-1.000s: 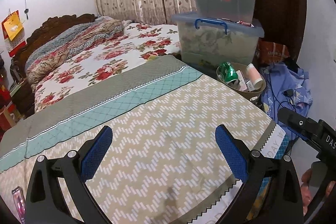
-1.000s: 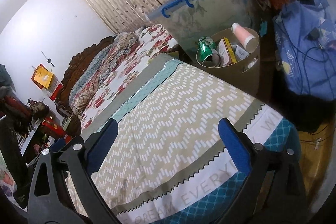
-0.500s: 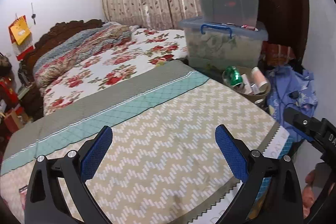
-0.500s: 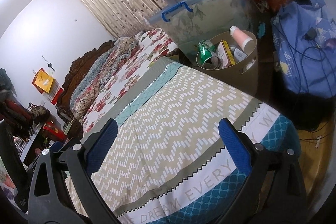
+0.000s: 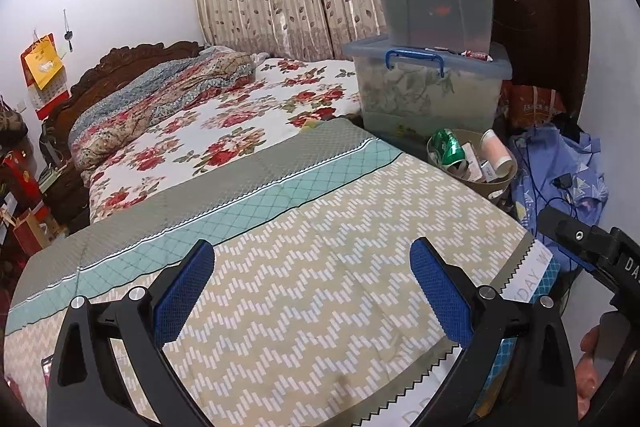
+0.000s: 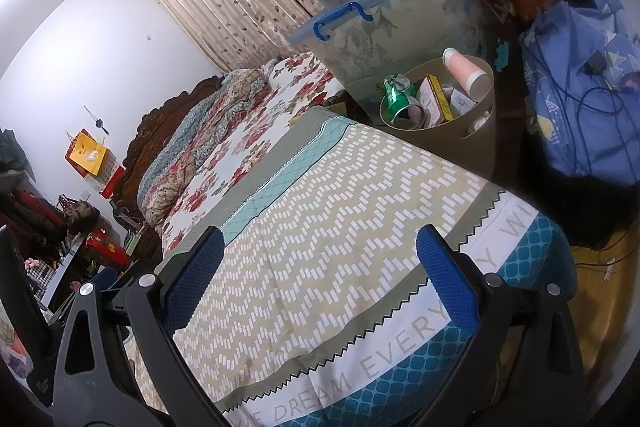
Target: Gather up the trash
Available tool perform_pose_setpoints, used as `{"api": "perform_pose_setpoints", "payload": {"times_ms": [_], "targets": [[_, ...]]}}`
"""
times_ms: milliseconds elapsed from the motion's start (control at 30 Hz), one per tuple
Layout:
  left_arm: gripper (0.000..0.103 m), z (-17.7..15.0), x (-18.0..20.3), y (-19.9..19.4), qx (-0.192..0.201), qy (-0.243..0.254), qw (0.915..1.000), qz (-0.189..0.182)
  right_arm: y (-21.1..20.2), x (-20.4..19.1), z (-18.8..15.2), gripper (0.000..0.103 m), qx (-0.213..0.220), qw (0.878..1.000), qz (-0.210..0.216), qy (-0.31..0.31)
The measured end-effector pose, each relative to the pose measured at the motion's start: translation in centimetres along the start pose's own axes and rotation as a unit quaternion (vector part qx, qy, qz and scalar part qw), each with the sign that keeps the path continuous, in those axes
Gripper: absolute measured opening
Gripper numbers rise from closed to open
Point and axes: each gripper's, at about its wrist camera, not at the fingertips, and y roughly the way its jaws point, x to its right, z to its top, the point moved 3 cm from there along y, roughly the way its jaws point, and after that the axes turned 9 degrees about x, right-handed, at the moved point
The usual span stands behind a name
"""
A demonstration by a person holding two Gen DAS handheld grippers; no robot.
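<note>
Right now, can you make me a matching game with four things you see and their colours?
Things:
1. crushed can
2. box handle
3. tube
4. bin

Colours:
A. pink
B. tan
C. green
D. blue

Pairs: 1-C, 2-D, 3-A, 4-B

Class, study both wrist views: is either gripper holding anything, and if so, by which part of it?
Nothing is held. The left gripper and the right gripper are both open over the patterned cloth; the trash lies in the beige bin.
</note>
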Motion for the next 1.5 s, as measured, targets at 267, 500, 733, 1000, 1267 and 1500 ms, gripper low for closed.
{"api": "perform_pose_setpoints", "payload": {"times_ms": [267,500,733,1000,1267,1500], "targets": [[0.094,0.1,0.1,-0.1,0.001,0.000,1.0000,0.001,0.0,0.1,0.0,0.096,0.000,1.000,0.000,0.001],[0.094,0.0,0.2,-0.1,0.000,0.002,1.0000,0.000,-0.2,0.3,0.1,0.096,0.004,1.000,-0.001,0.007],[0.094,0.0,0.2,-0.2,0.001,0.000,1.0000,0.000,-0.3,0.5,0.4,0.096,0.006,1.000,-0.002,0.010],[0.094,0.1,0.1,-0.3,0.003,0.006,1.0000,0.004,-0.3,0.6,0.4,0.096,0.007,1.000,-0.002,0.009],[0.094,0.3,0.0,-0.4,0.005,0.005,1.0000,0.005,-0.9,-0.2,0.4,0.096,0.026,1.000,-0.005,-0.010],[0.094,0.3,-0.1,-0.5,0.003,0.003,1.0000,0.006,-1.0,-0.2,0.5,0.096,0.029,0.999,-0.010,-0.011]]}}
